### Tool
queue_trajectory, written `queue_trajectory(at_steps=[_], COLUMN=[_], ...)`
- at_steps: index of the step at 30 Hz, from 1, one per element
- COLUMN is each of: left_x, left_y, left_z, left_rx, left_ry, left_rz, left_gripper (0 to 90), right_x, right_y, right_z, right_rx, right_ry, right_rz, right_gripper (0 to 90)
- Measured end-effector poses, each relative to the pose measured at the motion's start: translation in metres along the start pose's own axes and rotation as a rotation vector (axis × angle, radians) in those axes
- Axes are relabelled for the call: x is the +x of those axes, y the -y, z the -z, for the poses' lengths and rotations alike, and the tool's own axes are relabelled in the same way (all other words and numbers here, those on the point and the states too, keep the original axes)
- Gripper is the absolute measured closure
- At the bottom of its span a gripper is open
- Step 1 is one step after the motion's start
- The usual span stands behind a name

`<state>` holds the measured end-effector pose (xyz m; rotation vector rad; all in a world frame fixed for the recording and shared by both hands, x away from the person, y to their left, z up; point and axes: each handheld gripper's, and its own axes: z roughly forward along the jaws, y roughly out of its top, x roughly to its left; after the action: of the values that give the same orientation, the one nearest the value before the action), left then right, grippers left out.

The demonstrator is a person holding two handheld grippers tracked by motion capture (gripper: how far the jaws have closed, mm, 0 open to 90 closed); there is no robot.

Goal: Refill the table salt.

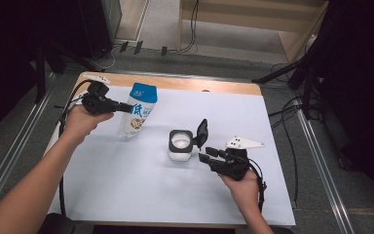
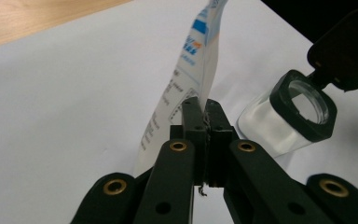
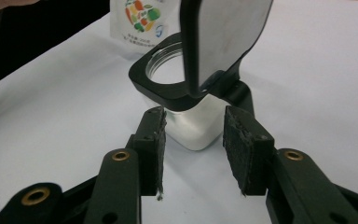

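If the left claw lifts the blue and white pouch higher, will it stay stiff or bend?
The pouch probably bends: it looks like thin, flat film, already leaning while the left claw pinches its edge. It seems light, so lifting should be easy, though it may swing or sag.

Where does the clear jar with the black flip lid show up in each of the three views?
High view: the jar stands at the centre of the white sheet, lid open.
Left gripper view: the jar is at the right edge, right of the pouch.
Right gripper view: the jar is at top centre, just beyond the open right hand-held gripper.
Shared landmark: the blue-and-white pouch, seen in all three views.
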<state>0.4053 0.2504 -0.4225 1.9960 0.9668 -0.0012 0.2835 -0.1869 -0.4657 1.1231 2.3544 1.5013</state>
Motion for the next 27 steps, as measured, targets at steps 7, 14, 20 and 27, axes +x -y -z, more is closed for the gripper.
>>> queue_trajectory(at_steps=[7,14,20,27], left_x=[0.004,0.010,0.009,0.009], left_y=[0.021,0.037,0.040,0.040], left_z=[0.015,0.021,0.021,0.019], left_rx=[-0.021,-0.048,-0.057,-0.067], left_ry=[-0.020,-0.017,-0.015,-0.022], left_rz=[0.019,0.058,0.046,0.036], left_gripper=[90.0,90.0,88.9,83.7], right_x=[-0.011,-0.015,-0.018,-0.022], right_y=[-0.001,-0.003,-0.005,-0.007], right_z=[0.001,0.001,-0.002,-0.004], right_rx=[-0.002,-0.016,-0.017,-0.011], right_ry=[0.026,0.032,0.037,0.045], right_rz=[-0.027,-0.037,-0.043,-0.063], right_gripper=[61.2,62.3,63.6,66.5])
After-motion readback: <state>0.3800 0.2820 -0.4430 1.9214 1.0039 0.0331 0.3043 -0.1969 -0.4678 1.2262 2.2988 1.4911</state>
